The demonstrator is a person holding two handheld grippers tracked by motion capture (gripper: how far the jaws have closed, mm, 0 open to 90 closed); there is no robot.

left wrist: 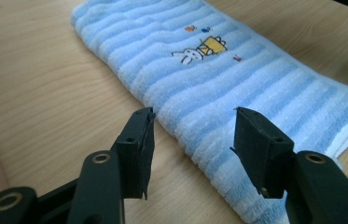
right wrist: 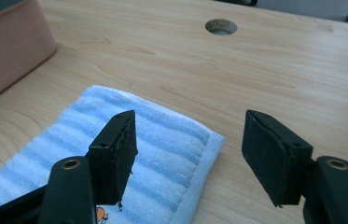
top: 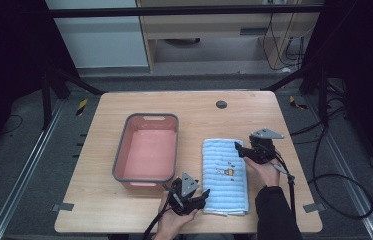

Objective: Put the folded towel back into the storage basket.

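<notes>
Folded towel lies lengthwise away from the person; one gripper at each end, both with jaws apart, nothing clamped.

High view: the blue striped towel (top: 225, 175) lies on the bench (top: 99, 200) just right of the pink basin (top: 147, 150), its long axis running from the near edge toward the far one. The left gripper (top: 205, 193) sits at the towel's near left corner; the right gripper (top: 237, 147) sits at its far right corner, so each hand is nearest its own end.
Left gripper view: the towel (left wrist: 218, 79) stretches away ahead, its near long edge lying between the spread jaws, pads not pressing it.
Right gripper view: the towel's (right wrist: 162, 154) far corner lies under and between the spread jaws, basin wall (right wrist: 8, 51) off beyond the towel. My guess: a two-corner pinch comes next.
</notes>
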